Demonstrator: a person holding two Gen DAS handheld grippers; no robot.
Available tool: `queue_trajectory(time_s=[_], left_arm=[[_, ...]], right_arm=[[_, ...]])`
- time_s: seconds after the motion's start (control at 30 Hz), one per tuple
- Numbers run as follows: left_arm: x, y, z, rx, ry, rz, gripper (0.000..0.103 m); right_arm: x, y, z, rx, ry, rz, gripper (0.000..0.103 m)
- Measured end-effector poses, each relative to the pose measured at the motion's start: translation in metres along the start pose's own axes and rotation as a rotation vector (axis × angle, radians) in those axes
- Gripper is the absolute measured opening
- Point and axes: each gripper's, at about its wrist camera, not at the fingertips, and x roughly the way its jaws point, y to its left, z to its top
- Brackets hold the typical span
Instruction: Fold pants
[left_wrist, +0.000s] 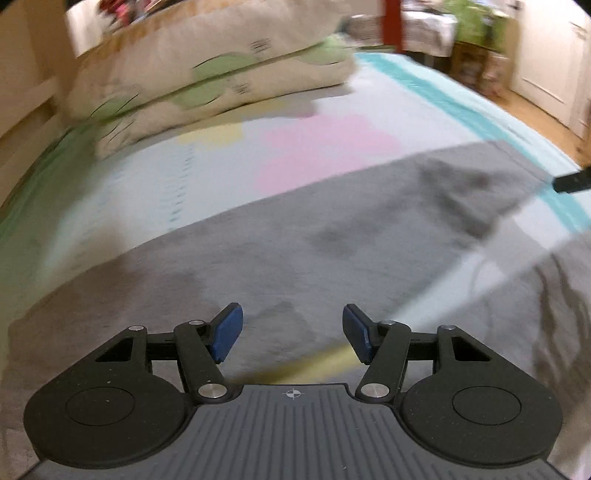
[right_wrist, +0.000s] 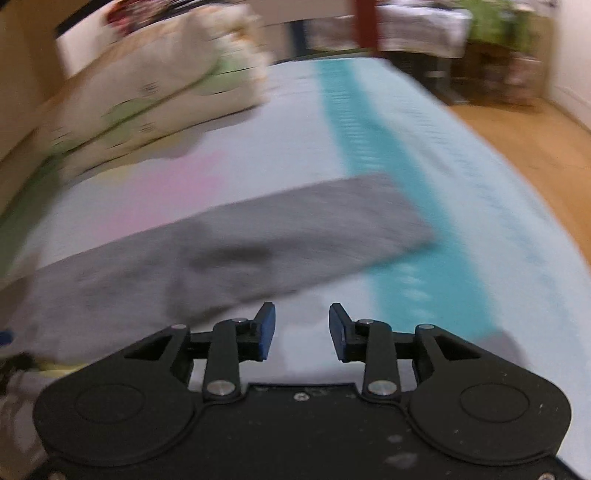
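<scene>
Both views motion-blurred. Grey fabric pants (left_wrist: 332, 229) lie flat on the bed sheet (left_wrist: 155, 192), pale blue with pink and yellow patches and a teal stripe down one side. Left wrist view: left gripper (left_wrist: 291, 332), black linkage with blue pads, jaws spread, nothing between them, grey cloth directly beneath but I can't tell if it touches. This view alone shows the wide stretch of pants running from lower left up to the right edge, plus a rumpled grey bunch at far right (left_wrist: 561, 314), and a dark tip of something poking in at the right edge (left_wrist: 572, 182) — can't identify it. Right wrist view: right gripper (right_wrist: 303, 332), same build, jaws apart, empty, over bare sheet just beside the near edge of the pants (right_wrist: 258, 240). Only this view shows the squared-off end of the grey cloth (right_wrist: 399, 214) lying across the teal stripe (right_wrist: 369, 140). Stacked cream pillows with green print (right_wrist: 155, 92) sit at the far left of the bed in both; wooden floor (right_wrist: 517, 140) to the right.
</scene>
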Motion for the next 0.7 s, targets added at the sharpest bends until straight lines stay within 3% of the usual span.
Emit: queue_trajectory(time_s=[0.17, 0.23, 0.33, 0.57, 0.7], left_arm=[[0.036, 0.043, 0.005, -0.146, 0.110, 0.072, 0.059], [0.048, 0.058, 0.000, -0.202, 0.146, 0.083, 0.059], [0.065, 0.065, -0.011, -0.203, 0.208, 0.066, 0.060], [0.057, 0.062, -0.023, -0.165, 0.157, 0.053, 0.061], [0.057, 0.058, -0.027, -0.147, 0.134, 0.062, 0.062]], right_arm=[[0.050, 0.059, 0.040, -0.176, 0.044, 0.050, 0.038], [0.071, 0.081, 0.054, -0.178, 0.067, 0.047, 0.038], [0.105, 0.097, 0.082, -0.131, 0.085, 0.026, 0.040], [0.172, 0.107, 0.126, 0.089, 0.093, -0.154, 0.041], [0.197, 0.112, 0.125, 0.120, 0.160, -0.273, 0.042]])
